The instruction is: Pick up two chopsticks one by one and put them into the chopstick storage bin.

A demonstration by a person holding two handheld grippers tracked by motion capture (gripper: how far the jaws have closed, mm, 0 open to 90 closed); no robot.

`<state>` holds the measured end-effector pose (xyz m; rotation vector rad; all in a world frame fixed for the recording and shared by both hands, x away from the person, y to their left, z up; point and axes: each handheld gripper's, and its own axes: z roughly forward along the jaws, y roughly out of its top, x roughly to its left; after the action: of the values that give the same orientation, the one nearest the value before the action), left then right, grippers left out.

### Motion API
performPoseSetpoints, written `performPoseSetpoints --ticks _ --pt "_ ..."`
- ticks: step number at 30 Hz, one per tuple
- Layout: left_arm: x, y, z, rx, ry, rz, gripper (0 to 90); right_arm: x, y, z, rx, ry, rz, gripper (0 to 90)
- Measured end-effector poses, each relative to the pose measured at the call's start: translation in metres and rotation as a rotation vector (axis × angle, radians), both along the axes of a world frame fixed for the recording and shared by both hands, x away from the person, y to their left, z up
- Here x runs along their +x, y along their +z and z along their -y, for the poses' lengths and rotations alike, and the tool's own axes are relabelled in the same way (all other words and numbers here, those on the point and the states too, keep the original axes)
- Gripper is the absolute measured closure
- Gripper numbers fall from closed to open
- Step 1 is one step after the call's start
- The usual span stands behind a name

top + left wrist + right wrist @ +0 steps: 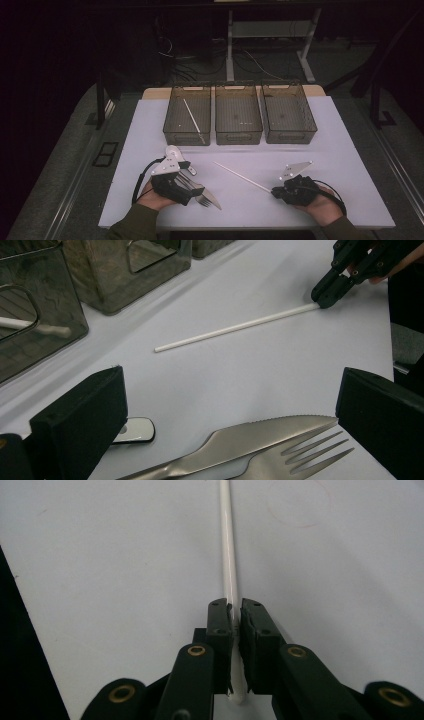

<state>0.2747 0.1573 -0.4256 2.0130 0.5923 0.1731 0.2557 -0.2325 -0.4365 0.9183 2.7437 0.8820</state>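
A white chopstick (242,176) lies slanted on the white mat (325,150). My right gripper (275,191) is shut on its near end. In the right gripper view the jaws pinch the chopstick (227,555), which runs straight ahead from the right gripper (235,611). My left gripper (192,189) stands open at the front left, low over a steel knife (212,199) and fork (202,201). In the left gripper view the knife (240,442) and fork (305,455) lie side by side between the wide jaws of the left gripper (231,385), untouched. Farther off are the chopstick (235,327) and the right gripper (330,290).
Three smoky see-through bins stand in a row at the back: left bin (186,139), middle bin (238,137), right bin (290,136). Another white chopstick (194,119) lies in the left bin. A small glossy handle end (134,430) shows beside my left jaw.
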Motion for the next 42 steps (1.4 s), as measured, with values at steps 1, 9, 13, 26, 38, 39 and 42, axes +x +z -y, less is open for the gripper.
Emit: performPoseSetpoints --ticks 1,9,13,26,38,39,42 --pt "0.000 0.000 0.000 0.000 0.000 0.001 0.0 0.000 0.000 0.000 0.000 0.001 0.000 82.6" --pt "0.001 0.000 0.000 -0.002 0.000 0.003 0.0 0.004 0.007 0.003 0.074 -0.010 -0.007 74.3" --pt "0.000 0.000 0.000 0.000 -0.001 0.002 0.0 0.013 0.013 0.001 0.128 -0.020 0.004 72.6" --pt "0.001 0.000 0.000 0.005 -0.004 0.005 0.0 0.040 0.007 -0.034 0.184 0.003 -0.010 72.4" --pt "0.001 0.000 0.000 0.001 -0.005 0.004 0.0 0.040 -0.007 -0.051 0.109 0.032 0.003 80.6" --pt "0.001 0.000 0.000 0.001 -0.003 0.004 0.0 0.039 -0.007 -0.051 0.105 0.027 0.009 81.5" --pt "0.002 0.000 0.000 0.008 -0.009 0.005 0.0 0.035 -0.008 -0.053 0.088 0.025 0.037 81.9"
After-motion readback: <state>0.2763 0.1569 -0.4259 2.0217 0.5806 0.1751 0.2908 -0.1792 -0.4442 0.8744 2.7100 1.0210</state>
